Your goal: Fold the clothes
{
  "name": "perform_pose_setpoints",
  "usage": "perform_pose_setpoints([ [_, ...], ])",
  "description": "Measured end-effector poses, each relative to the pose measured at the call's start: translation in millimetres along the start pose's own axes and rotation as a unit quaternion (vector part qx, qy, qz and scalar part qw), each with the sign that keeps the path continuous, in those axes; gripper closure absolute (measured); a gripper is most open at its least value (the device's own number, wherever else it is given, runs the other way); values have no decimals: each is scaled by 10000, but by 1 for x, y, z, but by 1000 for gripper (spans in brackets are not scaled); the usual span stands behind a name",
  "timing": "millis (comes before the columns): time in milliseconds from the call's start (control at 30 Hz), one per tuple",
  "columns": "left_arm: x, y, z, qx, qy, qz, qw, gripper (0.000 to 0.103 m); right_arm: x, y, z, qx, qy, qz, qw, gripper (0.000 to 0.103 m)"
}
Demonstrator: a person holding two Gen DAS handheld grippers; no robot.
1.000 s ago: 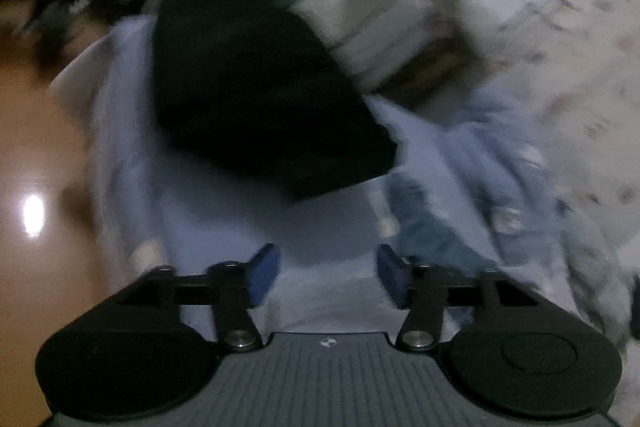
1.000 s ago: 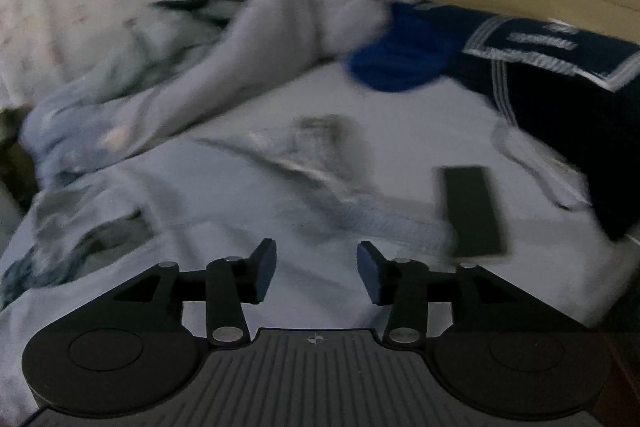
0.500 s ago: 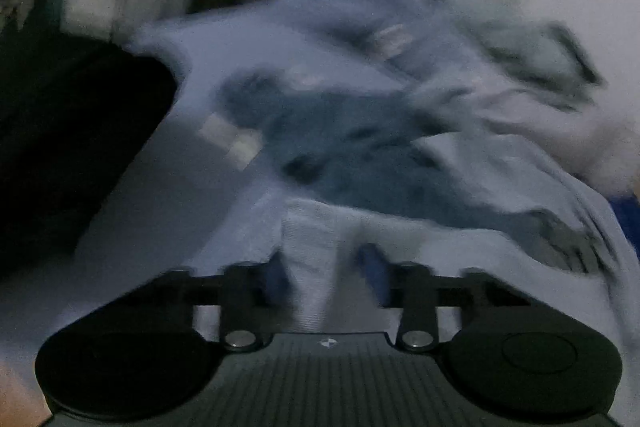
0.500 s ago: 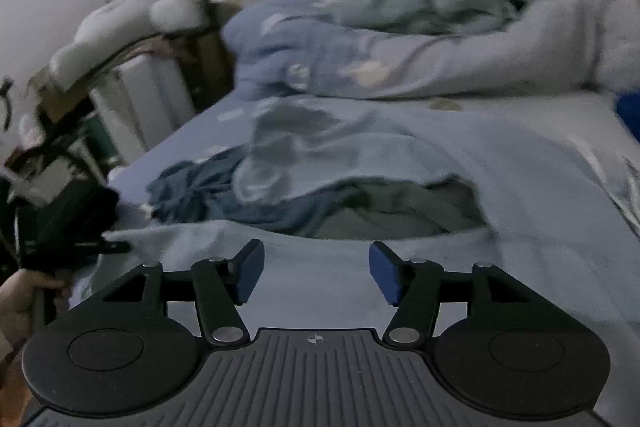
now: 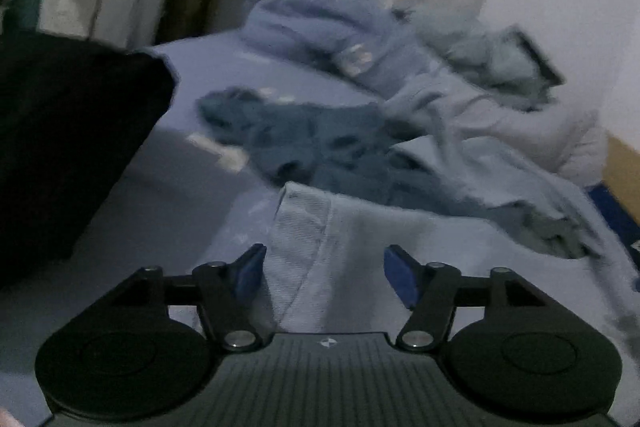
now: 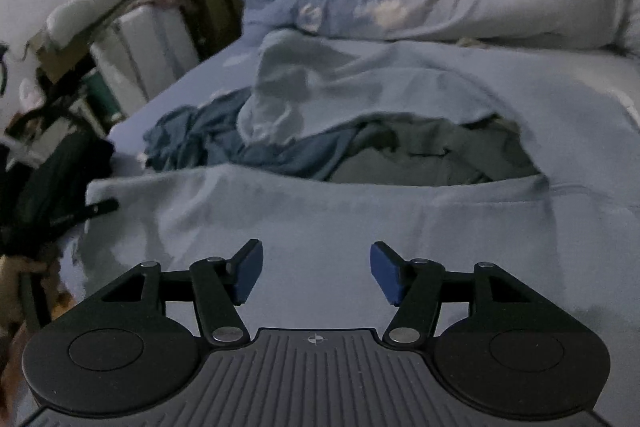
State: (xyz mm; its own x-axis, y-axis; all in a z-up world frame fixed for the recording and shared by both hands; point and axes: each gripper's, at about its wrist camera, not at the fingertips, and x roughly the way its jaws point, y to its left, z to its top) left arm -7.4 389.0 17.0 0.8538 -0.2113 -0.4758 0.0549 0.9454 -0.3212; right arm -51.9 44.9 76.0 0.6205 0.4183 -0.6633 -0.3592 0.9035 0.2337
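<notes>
Left gripper (image 5: 324, 273): jaws seen parted and opening, ribbed cuff (image 5: 298, 227) of pale blue garment (image 5: 420, 239) between them, not pinched. Right gripper (image 6: 316, 275): jaws seen wide, nothing held, same garment (image 6: 360, 219) spread flat on bed (image 6: 180, 87) beneath. Fabric judged soft, light, limp; sagging expected when lifted. Cuff and hem judged firmest holds. Darker clothes (image 6: 224, 139) heaped beyond.
</notes>
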Motion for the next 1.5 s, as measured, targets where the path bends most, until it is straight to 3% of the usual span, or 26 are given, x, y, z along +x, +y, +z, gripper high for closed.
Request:
perform_pose_setpoints([
  [100, -12, -31, -4, 627, -391, -564, 9957, 76, 15, 11, 14, -243, 27, 213, 9995, 39],
  [167, -13, -49, -11, 974, -220, -1241, 9872, 79, 26, 25, 29, -366, 11, 421, 9984, 39],
  [267, -14, -83, -27, 1569, 183, -1705, 9726, 80, 45, 51, 52, -595, 39, 770, 9953, 34],
  [433, -7, -118, -49, 2598, 601, -1833, 9462, 80, 77, 101, 63, -1046, 270, 1177, 9872, 33],
  [567, -16, -112, -60, 2863, 585, -1764, 9400, 80, 97, 145, 53, -1882, 557, 1378, 9708, 33],
  [700, -22, -112, -63, 3041, 520, -1853, 9330, 80, 110, 180, 40, -2733, 895, 1640, 9436, 34],
  [800, -22, -111, -65, 3121, 490, -1878, 9300, 80, 120, 189, 34, -2864, 1267, 1722, 9340, 39],
  [900, -27, -110, -70, 3285, 479, -1840, 9252, 74, 130, 193, 29, -2804, 1619, 1887, 9271, 59],
  [933, -30, -110, -72, 3327, 457, -1844, 9237, 69, 132, 193, 28, -2806, 1640, 1869, 9271, 79],
  [967, -34, -110, -74, 3363, 425, -1818, 9231, 68, 132, 191, 30, -2768, 1595, 1824, 9299, 79],
  [1033, -36, -105, -73, 3327, 324, -1756, 9260, 67, 131, 185, 37, -2588, 1442, 1785, 9383, 82],
  [1067, -39, -102, -70, 3238, 233, -1697, 9305, 65, 128, 183, 42, -2456, 1346, 1828, 9424, 90],
  [1133, -48, -93, -63, 3026, -15, -1588, 9398, 58, 116, 177, 57, -2140, 1096, 1990, 9500, 91],
  [1200, -60, -81, -52, 2743, -376, -1446, 9500, 44, 101, 176, 75, -1879, 743, 2095, 9567, 91],
  [1267, -74, -69, -40, 2343, -816, -1219, 9610, 36, 93, 180, 94, -1663, 415, 2187, 9606, 91],
  [1367, -90, -47, -25, 1665, -1225, -874, 9745, 12, 105, 199, 117, -1671, 144, 2084, 9636, 92],
  [1433, -91, -27, -19, 1216, -1369, -581, 9814, 12, 128, 215, 129, -1710, 193, 2020, 9642, 91],
  [1500, -82, -9, -15, 792, -1266, -310, 9883, 12, 158, 232, 138, -1754, 357, 1973, 9639, 91],
])
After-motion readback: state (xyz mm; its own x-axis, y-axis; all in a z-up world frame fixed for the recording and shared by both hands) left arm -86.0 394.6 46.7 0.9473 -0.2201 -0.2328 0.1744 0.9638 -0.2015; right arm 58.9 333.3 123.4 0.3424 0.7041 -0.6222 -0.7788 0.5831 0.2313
